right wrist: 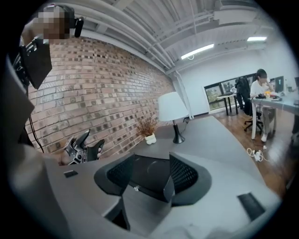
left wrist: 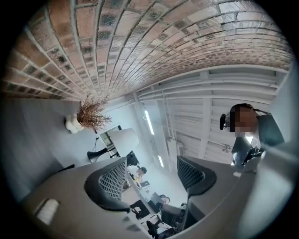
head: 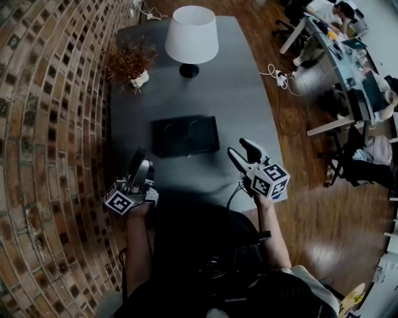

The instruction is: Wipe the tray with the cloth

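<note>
A black rectangular tray (head: 185, 135) lies flat in the middle of the dark grey table (head: 249, 105). My left gripper (head: 142, 161) is held near the table's front left, just short of the tray's near left corner. In its own view the left gripper (left wrist: 152, 179) stands open and empty, tilted up toward the room. My right gripper (head: 241, 151) hovers off the tray's near right corner. The right gripper (right wrist: 153, 181) is open with nothing in it, and the tray (right wrist: 147, 167) shows beyond the gap. No cloth shows in any view.
A white-shaded lamp (head: 191, 37) and a dried plant in a white pot (head: 132, 65) stand at the table's far end. A brick wall (head: 50, 124) runs along the left. Office desks with seated people (head: 339, 12) and floor cables (head: 280, 77) lie to the right.
</note>
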The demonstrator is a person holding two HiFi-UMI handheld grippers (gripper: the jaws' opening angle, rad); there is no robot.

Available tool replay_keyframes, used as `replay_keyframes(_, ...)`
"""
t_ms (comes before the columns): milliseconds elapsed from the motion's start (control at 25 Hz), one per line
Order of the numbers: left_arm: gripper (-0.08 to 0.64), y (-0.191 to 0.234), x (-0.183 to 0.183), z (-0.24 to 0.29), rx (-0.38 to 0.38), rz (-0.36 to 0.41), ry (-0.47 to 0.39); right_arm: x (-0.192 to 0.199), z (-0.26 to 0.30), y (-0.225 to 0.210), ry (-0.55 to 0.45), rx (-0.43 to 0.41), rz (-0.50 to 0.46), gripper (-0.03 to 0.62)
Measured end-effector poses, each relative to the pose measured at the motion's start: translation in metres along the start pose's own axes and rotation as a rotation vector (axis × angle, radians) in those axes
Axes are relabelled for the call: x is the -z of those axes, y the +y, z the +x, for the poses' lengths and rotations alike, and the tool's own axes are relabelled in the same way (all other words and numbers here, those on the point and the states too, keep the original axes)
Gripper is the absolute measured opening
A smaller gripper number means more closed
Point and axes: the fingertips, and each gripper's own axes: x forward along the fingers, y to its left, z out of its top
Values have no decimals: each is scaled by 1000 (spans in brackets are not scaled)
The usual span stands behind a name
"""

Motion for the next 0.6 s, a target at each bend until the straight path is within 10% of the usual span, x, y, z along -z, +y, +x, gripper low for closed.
replay_keyframes(600, 319, -7, 12, 3, 8, 13, 70, 17, 7, 4, 51, -11, 3, 227)
